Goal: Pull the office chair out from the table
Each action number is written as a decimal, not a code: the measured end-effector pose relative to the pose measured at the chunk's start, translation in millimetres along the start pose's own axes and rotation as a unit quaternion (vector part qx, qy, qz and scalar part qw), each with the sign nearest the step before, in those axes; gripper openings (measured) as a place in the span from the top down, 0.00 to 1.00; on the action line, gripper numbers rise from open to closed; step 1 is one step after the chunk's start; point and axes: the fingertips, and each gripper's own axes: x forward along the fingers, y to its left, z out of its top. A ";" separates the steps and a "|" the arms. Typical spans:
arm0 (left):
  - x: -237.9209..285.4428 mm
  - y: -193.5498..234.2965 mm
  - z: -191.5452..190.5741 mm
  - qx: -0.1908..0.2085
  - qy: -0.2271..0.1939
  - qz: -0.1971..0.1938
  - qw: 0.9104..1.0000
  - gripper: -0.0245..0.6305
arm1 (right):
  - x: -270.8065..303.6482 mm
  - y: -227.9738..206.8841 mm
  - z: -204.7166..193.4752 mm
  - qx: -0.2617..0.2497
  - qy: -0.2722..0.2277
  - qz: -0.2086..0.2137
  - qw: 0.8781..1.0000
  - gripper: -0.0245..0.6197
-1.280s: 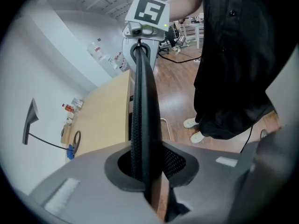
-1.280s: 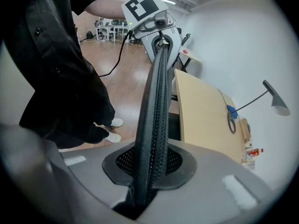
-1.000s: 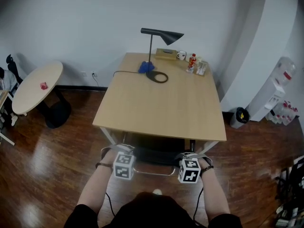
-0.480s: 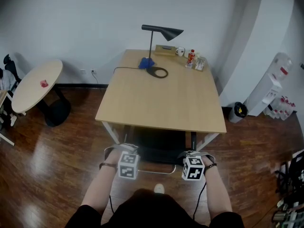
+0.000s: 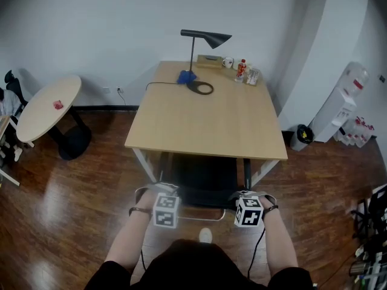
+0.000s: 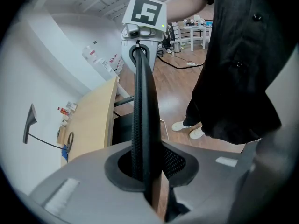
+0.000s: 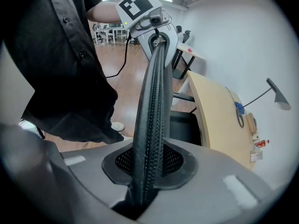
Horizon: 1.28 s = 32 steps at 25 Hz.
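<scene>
The black office chair (image 5: 202,177) stands half under the wooden table (image 5: 205,122), its seat showing below the near edge. My left gripper (image 5: 157,193) and right gripper (image 5: 245,196) are each shut on the top edge of the chair's backrest (image 5: 202,199), one at either end. In the left gripper view the mesh backrest edge (image 6: 142,106) runs from between my left gripper's (image 6: 145,181) jaws up to the right gripper (image 6: 140,45). In the right gripper view the same edge (image 7: 152,120) passes through my right gripper (image 7: 147,181) toward the left gripper (image 7: 156,36).
On the table's far end stand a black lamp (image 5: 205,38), a cup (image 5: 228,61) and a bottle (image 5: 242,69). A round side table (image 5: 48,107) is at the left. A water dispenser (image 5: 341,104) and a bin (image 5: 300,136) are at the right. The person's shoe (image 5: 205,235) rests behind the chair.
Both grippers have come back toward the person with the backrest in them. More of the chair's seat shows out from under the table's near edge.
</scene>
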 end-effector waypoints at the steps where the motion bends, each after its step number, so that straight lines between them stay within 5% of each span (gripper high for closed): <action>1: -1.3 -4.0 1.1 0.002 -0.001 0.001 1.000 0.86 | -0.6 4.7 0.7 0.001 0.000 0.000 1.000 0.83; 32: -35.2 -104.8 24.7 -0.001 0.002 -0.009 1.000 0.85 | -20.2 112.4 17.5 0.012 0.000 0.006 1.000 0.82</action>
